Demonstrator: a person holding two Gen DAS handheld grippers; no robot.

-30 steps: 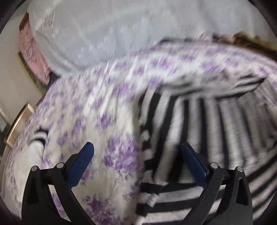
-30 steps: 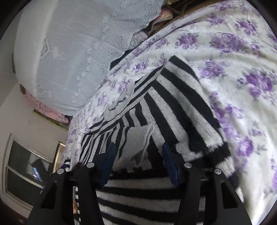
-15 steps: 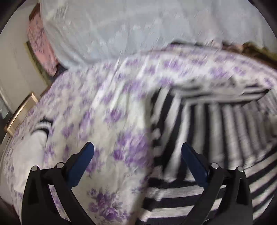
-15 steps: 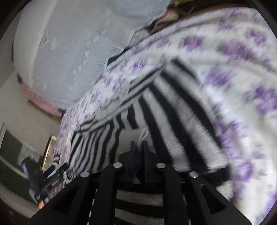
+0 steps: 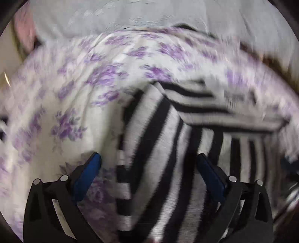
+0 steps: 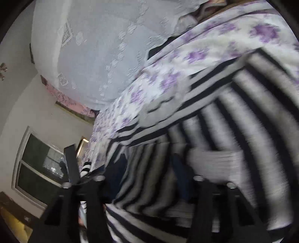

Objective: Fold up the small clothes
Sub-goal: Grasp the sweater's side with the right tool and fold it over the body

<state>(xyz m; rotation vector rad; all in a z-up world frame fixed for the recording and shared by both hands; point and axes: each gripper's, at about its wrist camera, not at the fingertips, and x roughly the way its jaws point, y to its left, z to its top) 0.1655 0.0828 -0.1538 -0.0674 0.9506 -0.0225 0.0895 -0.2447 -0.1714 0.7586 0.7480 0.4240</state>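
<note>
A black-and-white striped garment [image 5: 168, 142] lies on a white bedsheet with purple flowers [image 5: 74, 104]. My left gripper [image 5: 147, 168] is open, blue pads wide apart, straddling the garment's left edge just above it. In the right wrist view the striped garment [image 6: 233, 121] fills the lower right, with a fold of it between the fingers. My right gripper [image 6: 149, 179] stands open over the cloth; the view is blurred. A white sock with black bands [image 6: 85, 168] lies at the sheet's left edge.
A pale blue embroidered cover [image 6: 102, 46] is heaped at the head of the bed and shows in the left wrist view [image 5: 130, 16] too. A pink cloth [image 6: 63, 95] lies under it. A window [image 6: 37, 164] is in the wall at left.
The right gripper shut on the garment half a second ago and now stands open again. The left gripper has moved right and forward over the garment's left edge, staying open.
</note>
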